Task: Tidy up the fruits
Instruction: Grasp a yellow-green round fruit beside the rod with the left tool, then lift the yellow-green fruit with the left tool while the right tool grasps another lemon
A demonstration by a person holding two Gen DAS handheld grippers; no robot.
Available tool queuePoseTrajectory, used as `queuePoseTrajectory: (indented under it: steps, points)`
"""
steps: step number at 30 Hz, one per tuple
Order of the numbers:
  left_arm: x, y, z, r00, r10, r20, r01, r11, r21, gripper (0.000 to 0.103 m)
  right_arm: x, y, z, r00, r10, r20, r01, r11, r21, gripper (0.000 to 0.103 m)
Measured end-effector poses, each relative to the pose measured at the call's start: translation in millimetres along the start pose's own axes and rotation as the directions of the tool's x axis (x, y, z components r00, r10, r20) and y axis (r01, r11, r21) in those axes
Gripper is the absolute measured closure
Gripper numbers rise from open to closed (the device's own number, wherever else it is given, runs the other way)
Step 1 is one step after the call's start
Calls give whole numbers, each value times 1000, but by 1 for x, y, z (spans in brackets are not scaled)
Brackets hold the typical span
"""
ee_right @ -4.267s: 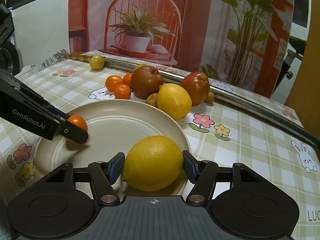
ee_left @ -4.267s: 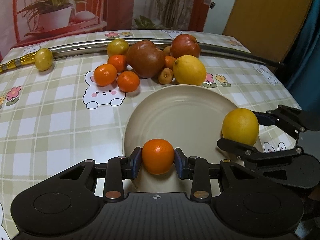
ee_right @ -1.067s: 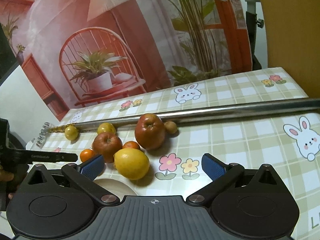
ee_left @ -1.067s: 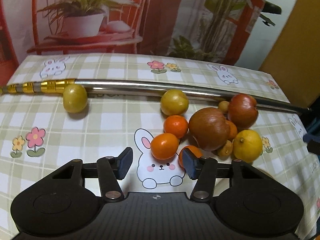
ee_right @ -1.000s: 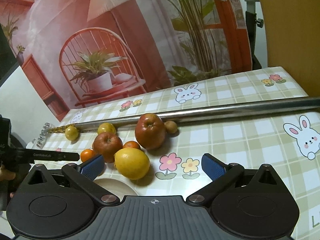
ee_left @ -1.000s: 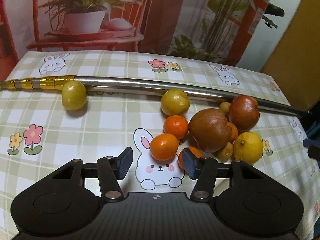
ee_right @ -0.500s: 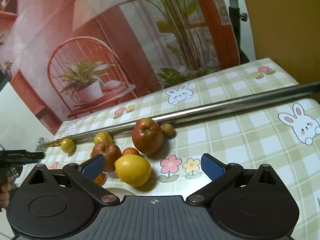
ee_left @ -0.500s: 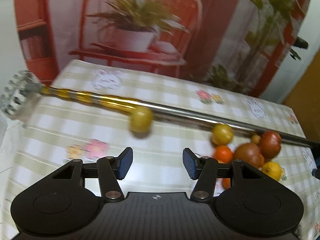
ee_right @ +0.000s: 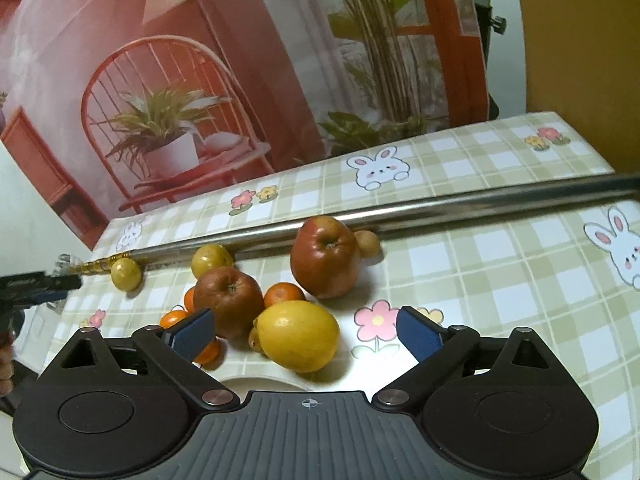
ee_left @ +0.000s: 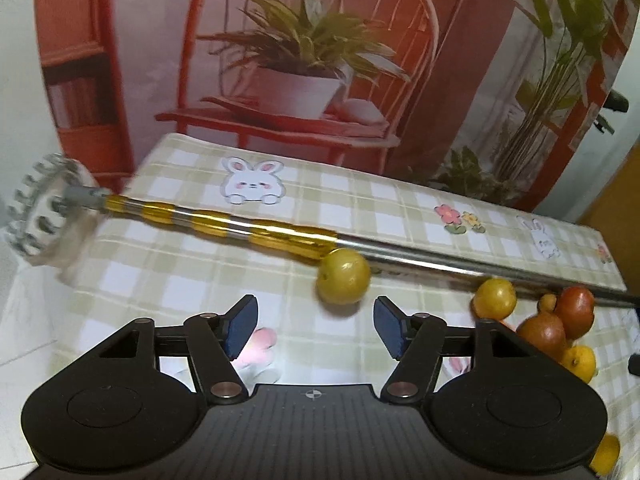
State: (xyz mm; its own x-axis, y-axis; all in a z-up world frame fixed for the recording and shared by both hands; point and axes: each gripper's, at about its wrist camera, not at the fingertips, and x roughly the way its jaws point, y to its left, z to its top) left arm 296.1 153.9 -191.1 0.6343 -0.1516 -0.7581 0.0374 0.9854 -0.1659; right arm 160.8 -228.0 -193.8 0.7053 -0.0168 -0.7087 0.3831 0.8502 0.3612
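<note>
A lone yellow-green round fruit (ee_left: 343, 282) lies against the metal pole (ee_left: 280, 236), just ahead of my open left gripper (ee_left: 316, 326), slightly right of its centre line. The same fruit (ee_right: 125, 274) shows at the left of the right wrist view, with the left gripper (ee_right: 48, 283) beside it. My right gripper (ee_right: 306, 330) is open above a lemon (ee_right: 298, 336). Behind the lemon sit two red apples (ee_right: 324, 256) (ee_right: 228, 298), mandarins (ee_right: 284, 294) and another yellow-green fruit (ee_right: 211, 260). A sliver of the plate's rim (ee_right: 260, 383) peeks out below the lemon.
The long steel pole with gold bands crosses the checked tablecloth (ee_left: 168, 272), ending in a toothed clear disc (ee_left: 44, 216) at the table's left edge. A printed backdrop (ee_right: 180, 80) of a chair and plants stands behind the table. A person's hand (ee_right: 6, 360) shows far left.
Both grippers let go of the mandarin and lemon they held over the plate and lifted away. My left gripper swung left toward the lone yellow-green fruit; the right one hovers near the lemon.
</note>
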Motion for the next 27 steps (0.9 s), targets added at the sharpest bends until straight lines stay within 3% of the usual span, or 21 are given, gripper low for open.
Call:
queuePoseTrajectory:
  steps: [5, 15, 18, 22, 27]
  points:
    - [36, 0, 1, 999, -36, 22, 39, 993, -111, 32, 1, 5, 3, 1000, -11, -6, 11, 1000, -14, 7]
    - [75, -3, -1, 1000, 9, -16, -11, 986, -165, 30, 5, -3, -1, 999, -15, -30, 14, 1000, -4, 7]
    - [82, -4, 0, 1000, 5, -10, -7, 984, -177, 36, 5, -4, -3, 999, -13, -32, 12, 1000, -12, 7]
    - [88, -10, -2, 1000, -9, -11, 8, 989, -146, 56, 4, -4, -4, 999, -11, -32, 11, 1000, -6, 7]
    - [81, -17, -10, 1000, 11, -1, -11, 996, -92, 56, 6, -8, -7, 999, -6, -38, 6, 1000, 2, 7]
